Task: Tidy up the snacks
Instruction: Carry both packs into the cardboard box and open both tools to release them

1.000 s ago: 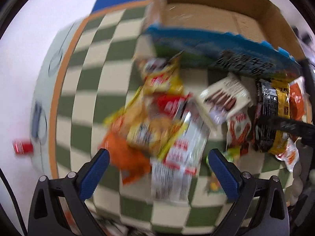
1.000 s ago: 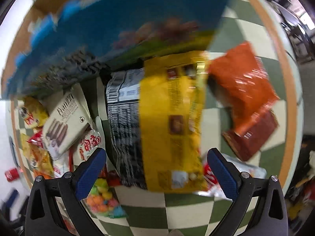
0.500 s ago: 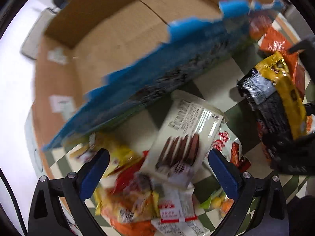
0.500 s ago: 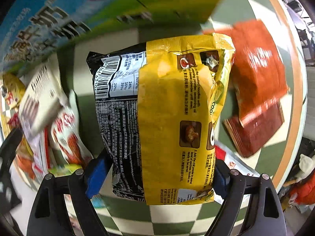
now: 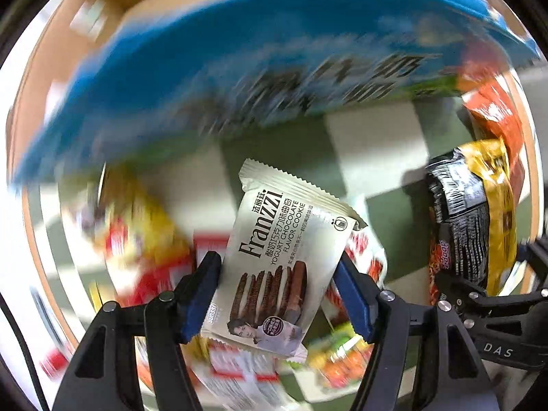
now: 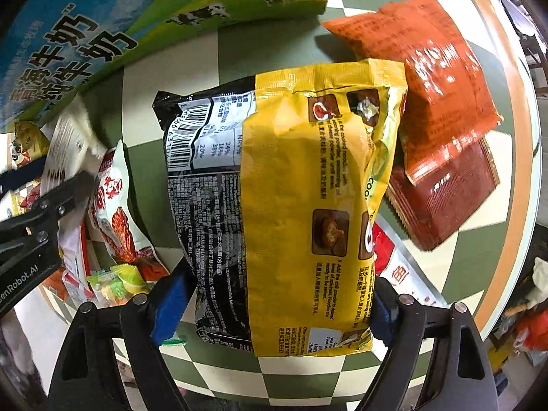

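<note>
My left gripper (image 5: 277,294) is shut on a white Franzzi chocolate cookie packet (image 5: 281,260), lifted above the snack pile near the blue side of the cardboard box (image 5: 274,61). My right gripper (image 6: 274,303) is shut on a yellow and black noodle packet (image 6: 284,205), held above the checked table. That packet (image 5: 476,215) and the right gripper's black frame show at the right of the left wrist view. The left gripper's frame (image 6: 30,212) shows at the left of the right wrist view.
Orange and dark red packets (image 6: 431,102) lie right of the noodle packet near the table's orange rim (image 6: 513,171). A white and red snack bag (image 6: 113,205), a small candy bag (image 6: 116,282) and yellow packets (image 5: 144,226) lie between the grippers. The box's printed wall (image 6: 102,27) stands behind.
My left gripper has swung right to the cookie packet, closed on it and lifted it. My right gripper has closed on the noodle packet and holds it raised.
</note>
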The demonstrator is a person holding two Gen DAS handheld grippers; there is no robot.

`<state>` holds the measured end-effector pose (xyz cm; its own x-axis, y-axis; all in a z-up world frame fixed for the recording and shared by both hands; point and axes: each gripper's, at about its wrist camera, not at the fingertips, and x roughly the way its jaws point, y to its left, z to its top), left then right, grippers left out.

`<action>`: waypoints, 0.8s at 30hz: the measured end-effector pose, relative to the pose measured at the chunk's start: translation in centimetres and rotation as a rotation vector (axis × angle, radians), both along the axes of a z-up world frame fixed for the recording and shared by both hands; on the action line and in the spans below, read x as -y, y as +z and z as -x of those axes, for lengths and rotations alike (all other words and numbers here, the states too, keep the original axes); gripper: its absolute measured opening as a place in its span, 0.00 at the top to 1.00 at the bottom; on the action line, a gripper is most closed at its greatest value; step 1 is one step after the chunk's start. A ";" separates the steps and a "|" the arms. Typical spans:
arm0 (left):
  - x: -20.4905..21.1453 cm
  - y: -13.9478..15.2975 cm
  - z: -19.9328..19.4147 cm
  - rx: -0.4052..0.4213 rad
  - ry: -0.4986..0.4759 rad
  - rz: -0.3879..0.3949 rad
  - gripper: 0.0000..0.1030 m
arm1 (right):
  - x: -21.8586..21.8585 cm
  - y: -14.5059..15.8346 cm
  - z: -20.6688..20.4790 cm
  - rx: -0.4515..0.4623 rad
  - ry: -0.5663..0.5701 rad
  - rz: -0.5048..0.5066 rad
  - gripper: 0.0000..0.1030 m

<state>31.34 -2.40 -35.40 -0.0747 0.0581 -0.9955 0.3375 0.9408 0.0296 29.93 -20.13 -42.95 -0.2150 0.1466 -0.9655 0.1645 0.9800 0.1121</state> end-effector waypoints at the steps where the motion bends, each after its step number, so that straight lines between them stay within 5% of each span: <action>1: -1.1 0.1 0.4 -0.019 0.056 -0.006 0.37 | 0.2 0.2 0.1 0.003 -0.008 -0.006 0.15; 11: -10.6 1.5 3.2 -0.028 0.286 0.033 0.38 | 1.4 1.9 0.2 0.008 -0.047 -0.073 0.15; 18: -13.6 10.9 2.3 0.058 0.346 0.171 0.38 | 2.5 7.6 -0.1 0.066 -0.058 -0.174 0.15; 24: -8.1 16.6 -0.8 0.114 0.369 0.315 0.38 | 4.7 16.0 -1.7 0.172 -0.055 -0.272 0.15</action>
